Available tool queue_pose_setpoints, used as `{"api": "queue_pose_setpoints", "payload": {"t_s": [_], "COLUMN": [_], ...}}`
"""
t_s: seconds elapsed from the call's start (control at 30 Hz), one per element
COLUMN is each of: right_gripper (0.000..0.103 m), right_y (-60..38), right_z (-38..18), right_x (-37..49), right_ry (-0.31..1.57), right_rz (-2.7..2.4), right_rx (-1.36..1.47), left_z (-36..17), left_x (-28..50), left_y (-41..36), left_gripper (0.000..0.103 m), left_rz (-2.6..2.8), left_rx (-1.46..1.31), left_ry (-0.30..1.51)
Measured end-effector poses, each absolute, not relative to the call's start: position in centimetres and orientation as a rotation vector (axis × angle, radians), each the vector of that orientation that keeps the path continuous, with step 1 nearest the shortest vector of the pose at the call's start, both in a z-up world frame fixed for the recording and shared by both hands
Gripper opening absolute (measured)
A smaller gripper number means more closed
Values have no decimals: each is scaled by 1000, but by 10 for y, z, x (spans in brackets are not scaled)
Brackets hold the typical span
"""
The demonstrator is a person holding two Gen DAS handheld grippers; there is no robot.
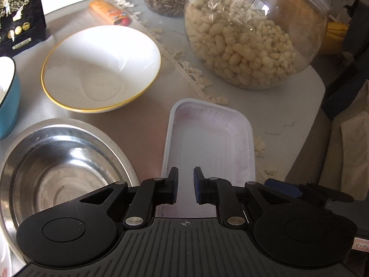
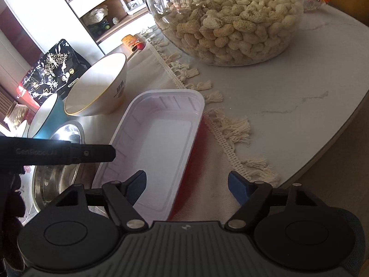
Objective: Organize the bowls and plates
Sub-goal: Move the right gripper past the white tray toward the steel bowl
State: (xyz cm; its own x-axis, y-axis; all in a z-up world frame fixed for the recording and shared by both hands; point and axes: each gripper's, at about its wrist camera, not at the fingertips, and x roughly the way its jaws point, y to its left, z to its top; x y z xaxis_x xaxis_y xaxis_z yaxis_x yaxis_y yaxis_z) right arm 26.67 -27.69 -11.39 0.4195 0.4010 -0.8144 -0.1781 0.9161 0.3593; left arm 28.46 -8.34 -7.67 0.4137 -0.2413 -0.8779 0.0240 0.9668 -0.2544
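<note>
Plastic tray [image 2: 161, 147] lay between steel bowl [image 1: 57, 168] and runner fringe, looking light, thin and flexible, best pinched at its near rim; left gripper [image 1: 185, 184] narrowly parted, right gripper [image 2: 186, 188] wide, both empty.

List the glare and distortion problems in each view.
Left wrist view: sunlight blows out the white bowl, bright reflections on the steel bowl, fisheye bends the table edge. Right wrist view: glare whitens the plastic tray; the shelves lean.
</note>
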Motion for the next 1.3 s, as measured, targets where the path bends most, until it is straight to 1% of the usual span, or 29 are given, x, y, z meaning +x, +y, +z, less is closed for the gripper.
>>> {"api": "queue_pose_setpoints", "payload": {"t_s": [0.07,0.13,0.23,0.3,0.37,0.5,0.57,0.7,0.8,1.0,1.13,1.2,1.23,1.3], "right_gripper": [63,57,56,56,56,56,56,56,57,59,59,59,60,68], "right_y": [-274,-273,-272,-271,-272,-274,-270,-258,-255,-277,-290,-296,-298,-301], "right_z": [-118,-122,-125,-125,-125,-123,-121,-121,-124,-113,-108,-105,-103,-97], "right_x": [274,280,288,295,299,303,301,297,299,324,341,344,343,337], "right_ry": [1102,1117,1130,1131,1134,1124,1115,1135,1145,1057,1024,1014,1004,970], "right_rz": [375,385,416,444,452,448,462,557,595,518,451,411,393,352], "right_rx": [239,253,265,273,270,234,199,183,201,153,51,22,10,-9], "left_z": [-80,-83,-89,-84,-70,-58,-66,-86,-92,-91,-100,-98,-95,-87], "left_x": [295,303,314,314,307,306,313,321,326,346,352,349,345,338], "left_y": [-84,-85,-89,-89,-86,-80,-77,-73,-79,-88,-110,-118,-119,-115], "left_gripper": [16,16,16,16,16,17,17,17,22,21,20,20,20,20], "left_rz": [-152,-152,-144,-149,-201,-144,-116,-123,-122,-176,-231,-243,-251,-257], "left_rx": [-199,-180,-149,-167,-202,-135,-100,-133,-164,-327,-361,-327,-308,-294], "left_ry": [1146,1156,1187,1205,1170,1138,1160,1220,1238,1216,1249,1237,1222,1187]}}
